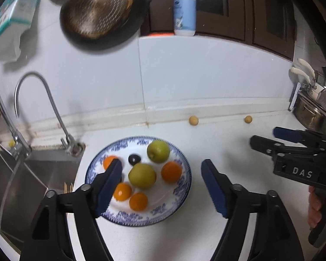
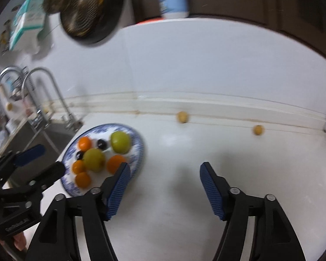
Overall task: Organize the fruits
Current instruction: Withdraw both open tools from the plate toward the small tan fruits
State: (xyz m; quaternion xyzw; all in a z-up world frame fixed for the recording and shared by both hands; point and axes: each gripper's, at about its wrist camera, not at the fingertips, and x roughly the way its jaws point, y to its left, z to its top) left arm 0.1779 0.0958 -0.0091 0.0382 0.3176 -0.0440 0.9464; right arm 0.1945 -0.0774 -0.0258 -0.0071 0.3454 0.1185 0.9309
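A blue-and-white plate [image 1: 180, 187] on the white counter holds two green apples [image 1: 142, 175], several small oranges [image 1: 171, 171] and dark plums [image 1: 134, 159]. The plate also shows in the right wrist view [image 2: 139, 150]. Two small tan fruits [image 1: 193, 120] [image 1: 248, 119] lie on the counter by the back wall, also in the right wrist view [image 2: 182, 117] [image 2: 258, 129]. My left gripper [image 1: 163, 187] is open and empty, above the plate. My right gripper [image 2: 163, 187] is open and empty, above bare counter right of the plate; it appears in the left wrist view [image 1: 265, 138].
A steel sink [image 1: 21, 180] with a curved tap [image 1: 43, 100] lies left of the plate. A dark pan [image 1: 102, 13] hangs on the wall, a lotion bottle [image 1: 184, 10] stands on the ledge, and a metal pot [image 1: 310, 111] sits at the far right.
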